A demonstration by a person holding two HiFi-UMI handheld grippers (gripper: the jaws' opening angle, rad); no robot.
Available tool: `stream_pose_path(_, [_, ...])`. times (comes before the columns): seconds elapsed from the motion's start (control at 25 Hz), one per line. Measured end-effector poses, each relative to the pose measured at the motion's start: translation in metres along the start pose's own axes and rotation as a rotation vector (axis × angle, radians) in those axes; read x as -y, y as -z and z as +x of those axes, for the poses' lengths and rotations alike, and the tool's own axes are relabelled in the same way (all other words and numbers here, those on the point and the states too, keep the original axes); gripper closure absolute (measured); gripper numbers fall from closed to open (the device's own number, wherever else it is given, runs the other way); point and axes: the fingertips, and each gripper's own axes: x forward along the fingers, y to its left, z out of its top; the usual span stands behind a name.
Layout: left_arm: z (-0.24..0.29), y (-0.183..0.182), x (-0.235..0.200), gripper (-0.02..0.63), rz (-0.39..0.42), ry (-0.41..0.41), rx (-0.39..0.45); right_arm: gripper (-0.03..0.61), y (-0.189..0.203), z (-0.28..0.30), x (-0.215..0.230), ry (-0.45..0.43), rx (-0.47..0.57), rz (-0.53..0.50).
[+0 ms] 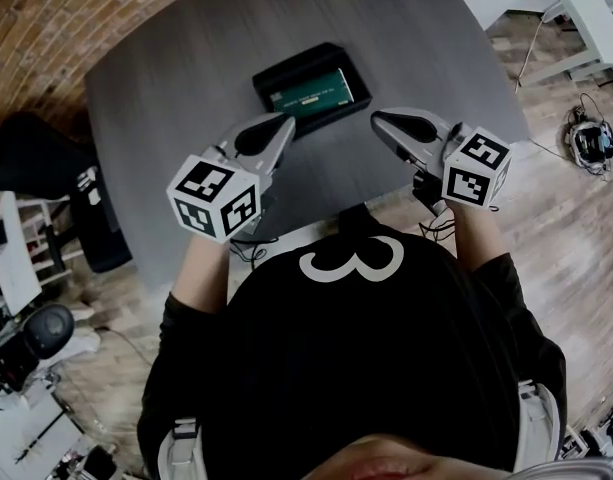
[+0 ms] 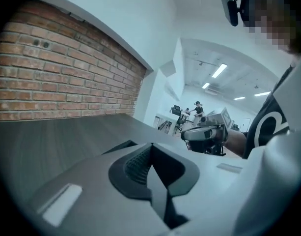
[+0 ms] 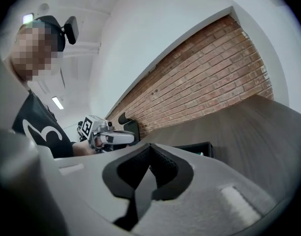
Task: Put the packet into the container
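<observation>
Head view: green flat packet (image 1: 316, 93) lies inside black rectangular plastic container (image 1: 263, 85), print side up, filling most of its floor. Container sits on dark grey wood-grain desk (image 1: 166, 88), about mid-desk, at 12 o'clock from the person.

Left tool (image 1: 286, 120), grey two-jaw with marker cube at the back, is in the air at 7 o'clock of the container, tip close to its near corner but not touching. Right tool (image 1: 378, 118), same build, is at 4 o'clock of the container, just off its right end and clear of it. Both point away from the person, tips angled in toward each other.

Left gripper view: jaws clenched, ribbed pads (image 2: 138, 163) meet at the tip, nothing between them. The right tool shows at 2 o'clock beyond the jaws.

Right gripper view: jaws clenched too, pads (image 3: 162, 163) together, empty. The container edge is at 3 o'clock just past the jaws, the left tool at 10 o'clock.

Black shirt with white 3 (image 1: 351, 258) fills the lower head view. Red brick wall (image 1: 76, 18) is at 10 o'clock of the desk, pale wooden floor (image 1: 546, 228) at 4 o'clock.
</observation>
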Motion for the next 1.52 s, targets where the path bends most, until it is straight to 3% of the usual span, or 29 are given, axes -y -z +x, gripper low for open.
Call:
stream_pose_path(0.16, [-0.018,0.004,0.019,0.601,0.012,-0.06,0.059,0.578,-0.002,0.004,-0.019,0.016,0.015,-0.037])
stream_pose_path(0.32, [-0.032,0.012,0.034,0.601,-0.011,-0.069,0.091,0.578,0.004,0.003,-0.032,0.024,0.033,-0.037])
stream_pose_path(0.88, [-0.048,0.02,0.041,0.601,0.0,-0.06,0.087,0.578,0.016,0.005,-0.056,0.018,0.021,-0.063])
stream_pose_path(1.2, [-0.045,0.023,0.037,0.601,-0.008,-0.055,0.066,0.578,0.016,0.009,-0.053,0.016,0.016,-0.053])
stream_pose_path(1.52, [-0.035,0.029,0.039,0.603,0.035,-0.038,0.02,0.578,0.014,0.009,-0.045,0.015,0.01,-0.053])
